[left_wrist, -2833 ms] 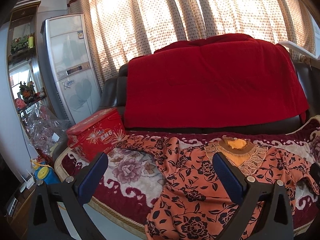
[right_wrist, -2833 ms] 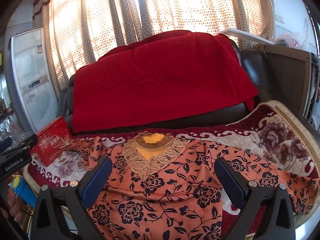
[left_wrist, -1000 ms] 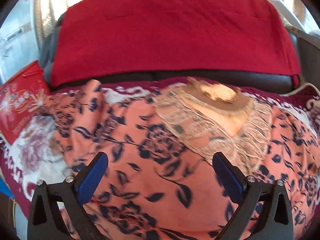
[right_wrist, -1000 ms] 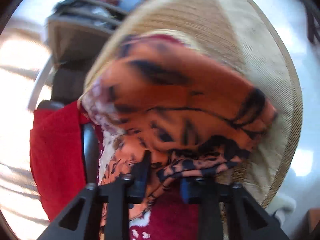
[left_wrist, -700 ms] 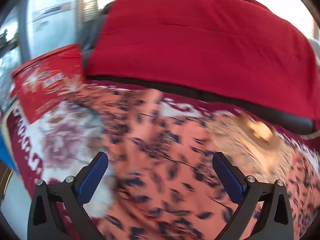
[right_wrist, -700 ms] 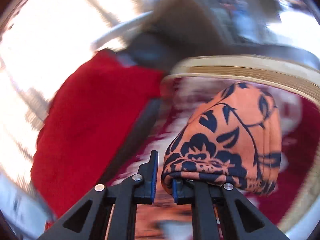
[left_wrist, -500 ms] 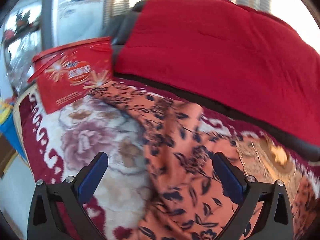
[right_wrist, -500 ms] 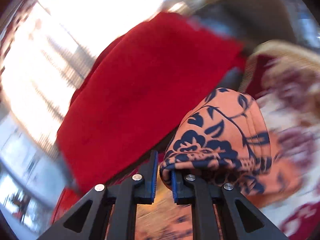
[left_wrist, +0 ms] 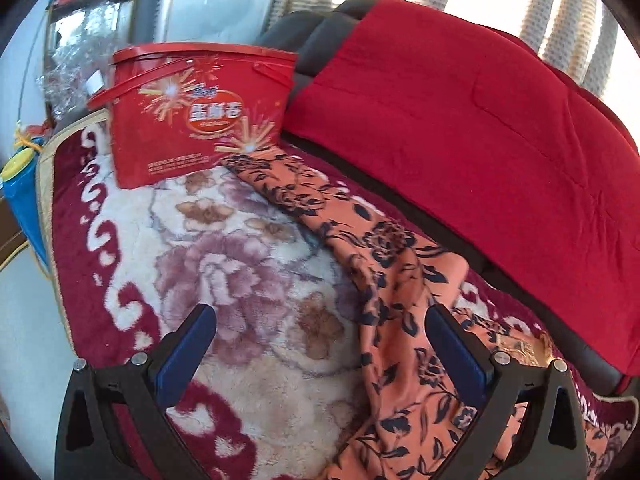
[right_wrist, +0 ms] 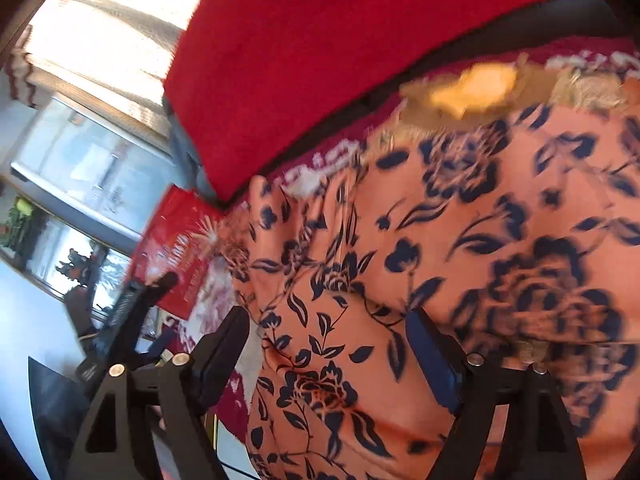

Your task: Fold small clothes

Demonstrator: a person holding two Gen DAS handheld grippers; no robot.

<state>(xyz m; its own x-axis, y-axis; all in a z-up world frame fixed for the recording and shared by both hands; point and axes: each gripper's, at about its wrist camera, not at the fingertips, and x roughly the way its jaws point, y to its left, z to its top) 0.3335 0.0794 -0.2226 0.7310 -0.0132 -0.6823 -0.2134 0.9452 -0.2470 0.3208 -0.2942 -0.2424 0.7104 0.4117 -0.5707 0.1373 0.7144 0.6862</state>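
Observation:
An orange garment with dark blue flowers [right_wrist: 460, 240] lies spread on the sofa seat, its lace collar with a yellow patch [right_wrist: 476, 88] toward the backrest. My right gripper [right_wrist: 328, 350] hovers just over the garment's body with its jaws opening wide; cloth lies below them but the pads do not press on it. One long sleeve [left_wrist: 320, 208] runs slantwise from the red box down to the body. My left gripper [left_wrist: 322, 346] is open above the plush cover, its right finger [left_wrist: 452, 350] over the sleeve's edge. The left gripper's black frame [right_wrist: 132, 312] shows in the right wrist view.
A red gift box [left_wrist: 196, 112] stands at the sleeve's far end. A red blanket [left_wrist: 460, 120] drapes the dark sofa back. The flowered plush cover [left_wrist: 240, 264] spans the seat, its edge at left. A blue bottle with a yellow lid [left_wrist: 20, 184] and a white cabinet [left_wrist: 216, 0] stand beyond.
My right gripper, shut on a bunch of the garment, swung across over the body and opened, letting the cloth go. My left gripper swung left from the collar toward the sleeve and red box.

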